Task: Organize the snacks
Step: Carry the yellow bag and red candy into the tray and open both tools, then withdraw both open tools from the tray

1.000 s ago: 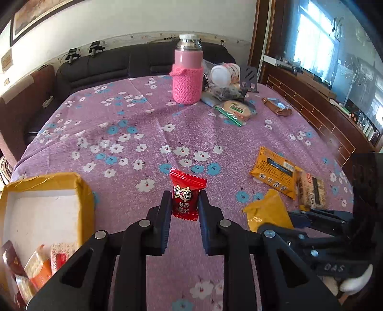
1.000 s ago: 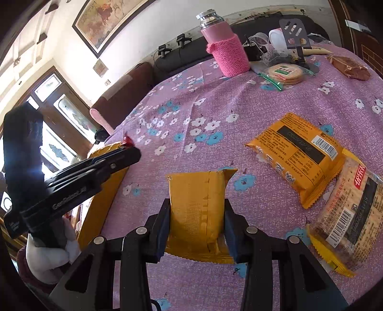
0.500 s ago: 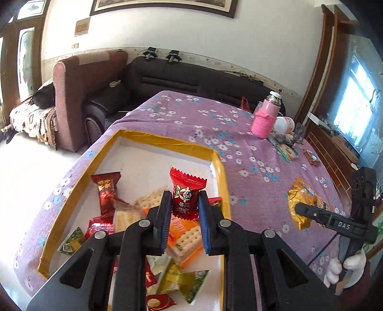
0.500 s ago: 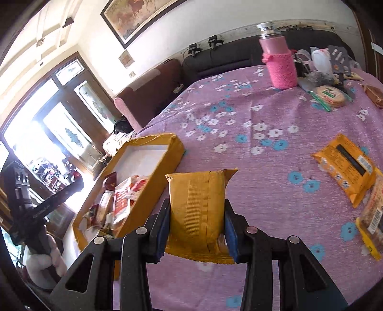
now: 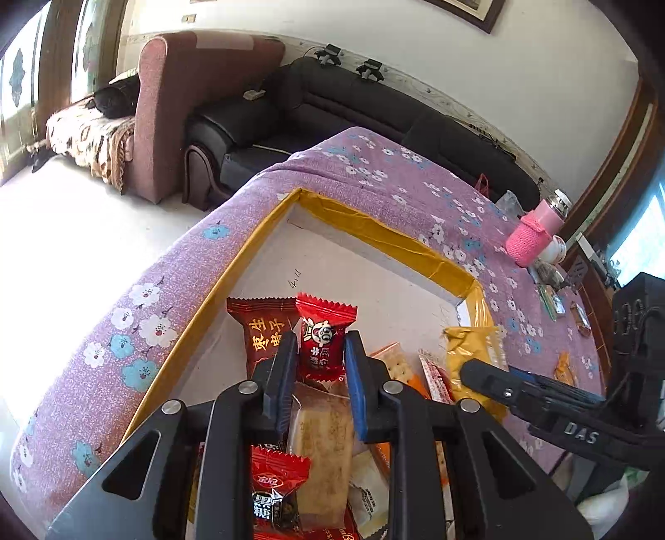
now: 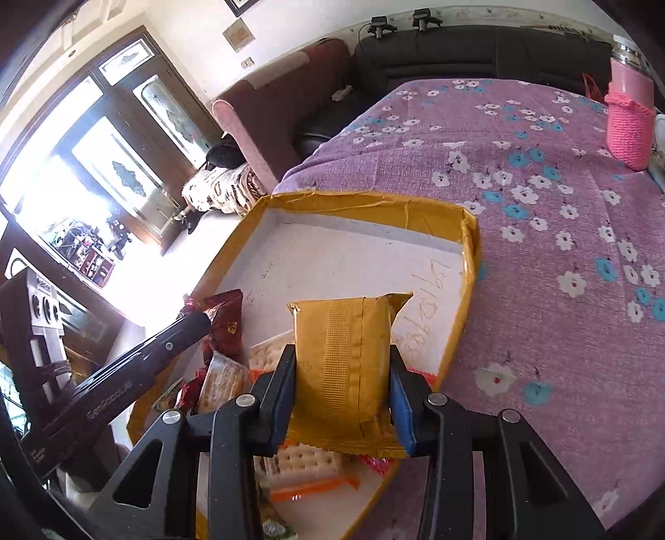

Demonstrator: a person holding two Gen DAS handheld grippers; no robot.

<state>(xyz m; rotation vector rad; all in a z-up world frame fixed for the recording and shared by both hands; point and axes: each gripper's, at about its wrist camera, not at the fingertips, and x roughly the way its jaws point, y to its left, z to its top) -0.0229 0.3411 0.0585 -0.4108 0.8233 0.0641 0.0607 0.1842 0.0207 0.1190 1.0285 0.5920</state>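
My left hand-held gripper (image 5: 320, 365) hangs over the near end of the yellow-taped box (image 5: 374, 232), its jaws easing apart around the red candy (image 5: 322, 344), which stands upright between the pads; I cannot tell whether they still press it. Under it lie a dark red packet (image 5: 259, 332), a pale wrapped cake (image 5: 322, 440) and crackers (image 5: 395, 365). My right hand-held gripper (image 6: 343, 374) is clenched on the golden snack pouch (image 6: 343, 357), held upright above the box's near right part, over crackers (image 6: 299, 461) there. The box sits at the near left of the tabletop (image 6: 540, 290), which wears a purple cloth with white and blue flowers; well beyond it on the right stands a bottle in a pink knitted sleeve (image 6: 627, 124). Beyond the tabletop are a black sofa (image 5: 332, 108), a brownish-pink armchair (image 5: 166, 104) to the left, and a white wall with a picture frame (image 5: 469, 12). A second ago both grippers were over open cloth to the right of the box, the pouch near two orange packets; now both are above the box. Only the left view shows orange snacks (image 5: 565, 367) far right on the cloth; only the right view shows the glass-paned wooden doors (image 6: 124, 145) and handwriting (image 6: 419, 315) on the box floor.
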